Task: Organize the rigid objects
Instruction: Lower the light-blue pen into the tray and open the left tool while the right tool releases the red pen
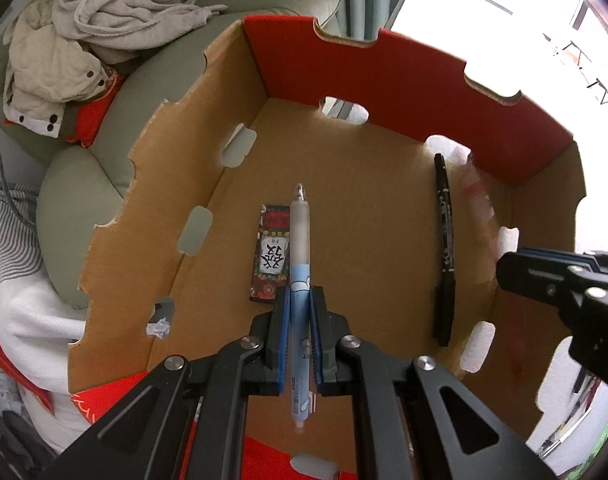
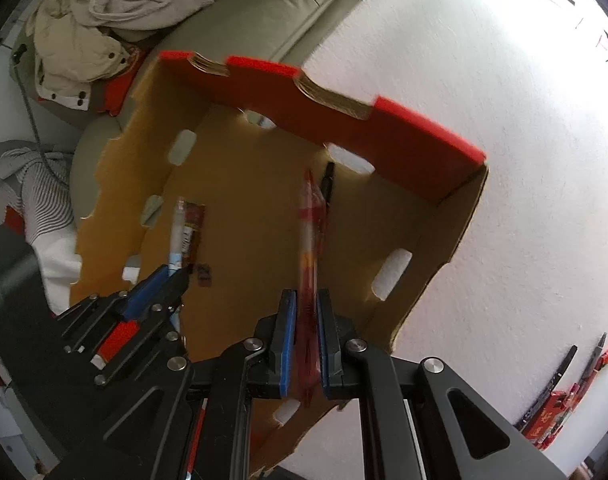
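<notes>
My left gripper [image 1: 299, 300] is shut on a blue and white pen [image 1: 300, 240], which points down into an open cardboard box [image 1: 172, 168] with red walls. On the box floor lie a small red and black card pack [image 1: 270, 256] and a black marker [image 1: 444, 248]. My right gripper [image 2: 306, 300] is shut on a red translucent pen [image 2: 310, 232], blurred, held over the same box near the black marker [image 2: 327, 180]. The right gripper [image 1: 544, 276] shows at the right edge of the left wrist view, and the left gripper [image 2: 160, 288] appears at the left of the right wrist view.
A grey-green sofa [image 1: 80, 184] with a heap of beige clothes [image 1: 88, 24] lies behind and left of the box. Striped fabric [image 1: 8, 232] sits at the left. The box rests on a white surface [image 2: 504, 160]; more pens and red items [image 2: 564, 384] lie at its right edge.
</notes>
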Demonstrator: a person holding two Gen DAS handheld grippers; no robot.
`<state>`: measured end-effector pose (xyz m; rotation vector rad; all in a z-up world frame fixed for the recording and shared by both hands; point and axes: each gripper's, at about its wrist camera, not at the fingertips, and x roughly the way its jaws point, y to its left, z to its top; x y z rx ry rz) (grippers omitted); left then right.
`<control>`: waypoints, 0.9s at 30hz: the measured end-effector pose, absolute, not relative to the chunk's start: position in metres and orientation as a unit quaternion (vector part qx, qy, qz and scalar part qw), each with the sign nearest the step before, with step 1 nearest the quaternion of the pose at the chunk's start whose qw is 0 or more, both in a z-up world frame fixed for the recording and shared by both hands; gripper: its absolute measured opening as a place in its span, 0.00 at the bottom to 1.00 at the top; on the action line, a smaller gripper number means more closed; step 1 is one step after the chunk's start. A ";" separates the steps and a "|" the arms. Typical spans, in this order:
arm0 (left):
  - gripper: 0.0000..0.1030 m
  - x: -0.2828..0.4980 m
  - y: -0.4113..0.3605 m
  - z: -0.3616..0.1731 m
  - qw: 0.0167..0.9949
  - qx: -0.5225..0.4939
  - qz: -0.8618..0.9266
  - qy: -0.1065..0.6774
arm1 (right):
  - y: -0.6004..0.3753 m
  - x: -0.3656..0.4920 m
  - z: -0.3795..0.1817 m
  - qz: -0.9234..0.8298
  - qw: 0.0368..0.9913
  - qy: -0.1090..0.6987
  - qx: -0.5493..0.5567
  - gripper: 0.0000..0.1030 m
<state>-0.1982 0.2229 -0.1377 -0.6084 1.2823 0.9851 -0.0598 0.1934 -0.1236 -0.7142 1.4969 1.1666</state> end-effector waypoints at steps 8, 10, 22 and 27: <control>0.86 -0.200 0.221 -0.138 0.655 -0.293 0.436 0.543 | 0.190 -0.060 -0.122 0.494 0.529 0.607 -0.328 0.11; 0.99 -0.200 0.219 -0.134 0.666 -0.300 0.430 0.530 | 0.186 -0.059 -0.121 0.493 0.531 0.603 -0.335 0.11; 1.00 -0.222 0.221 -0.099 0.717 -0.329 0.421 0.447 | 0.146 -0.027 -0.055 0.574 0.546 0.572 -0.210 0.99; 1.00 -0.181 0.198 -0.073 0.761 -0.316 0.330 0.461 | 0.075 0.013 -0.043 0.505 0.605 0.586 -0.188 0.99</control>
